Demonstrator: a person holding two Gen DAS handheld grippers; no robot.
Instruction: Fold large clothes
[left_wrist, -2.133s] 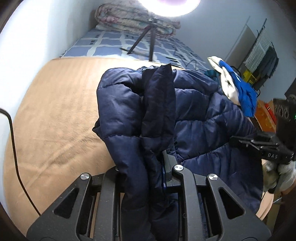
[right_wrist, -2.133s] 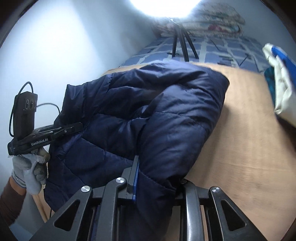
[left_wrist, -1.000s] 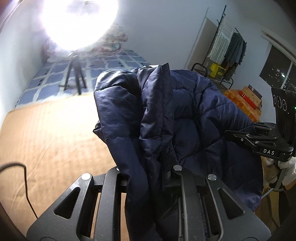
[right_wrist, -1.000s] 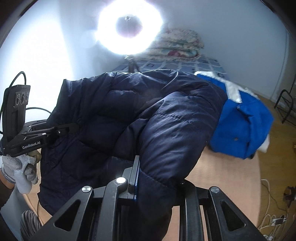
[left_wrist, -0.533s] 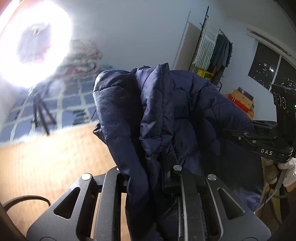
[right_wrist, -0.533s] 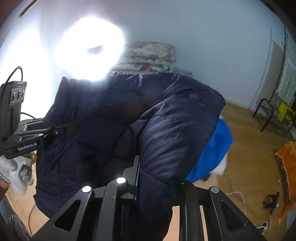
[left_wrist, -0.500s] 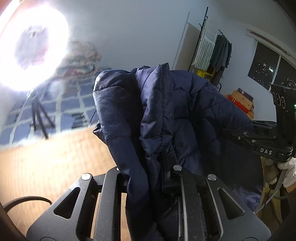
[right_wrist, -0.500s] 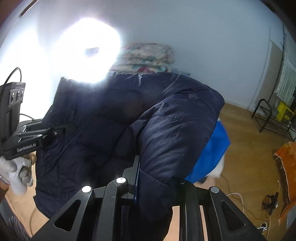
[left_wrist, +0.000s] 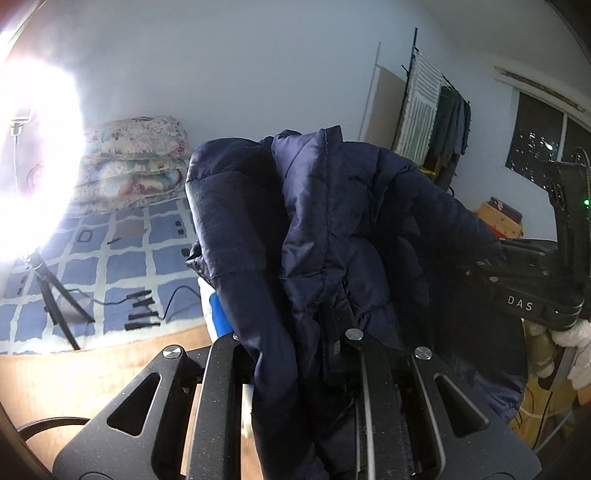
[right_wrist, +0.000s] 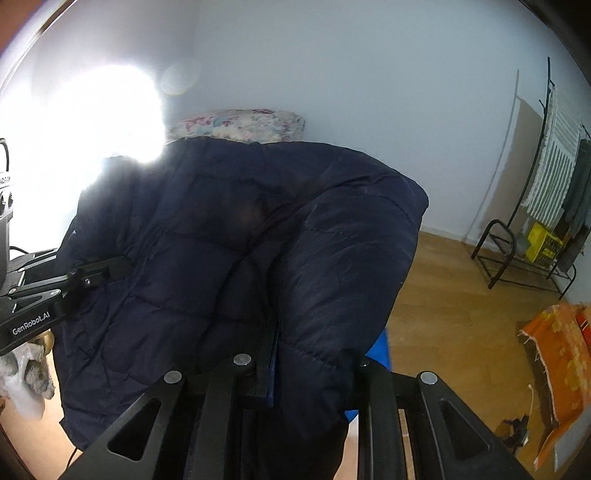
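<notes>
A dark navy quilted puffer jacket (left_wrist: 332, 229) hangs in the air between two handheld grippers, lifted clear of any surface and bunched into thick folds. The left gripper (left_wrist: 295, 347) has its fingers closed on a gathered bundle of the fabric, with a sleeve or front panel draping down over the near finger. The right gripper (right_wrist: 295, 365) is likewise clamped on a padded edge, the cloth spilling over both sides of its fingers. Each gripper is visible from the other's camera, holding the jacket's far side, so the garment is stretched loosely between them.

The jacket looks light for its bulk, soft and springy, with a smooth shell that is likely slippery; I judge it will puff back open unless folds are pressed flat. Firmer holds would be the stitched hems, collar and seam lines rather than the loose padded panels.

Beneath and behind lies a bed with a blue checked cover (left_wrist: 122, 251), a folded floral quilt (left_wrist: 133, 158) at its head. A very bright ring light (left_wrist: 33, 155) on a tripod stands to the left. A blue garment (right_wrist: 380, 350) peeks out below the jacket. Open wooden floor (right_wrist: 443, 280) stretches right toward a clothes rack (right_wrist: 546, 192), giving room to swing the jacket
</notes>
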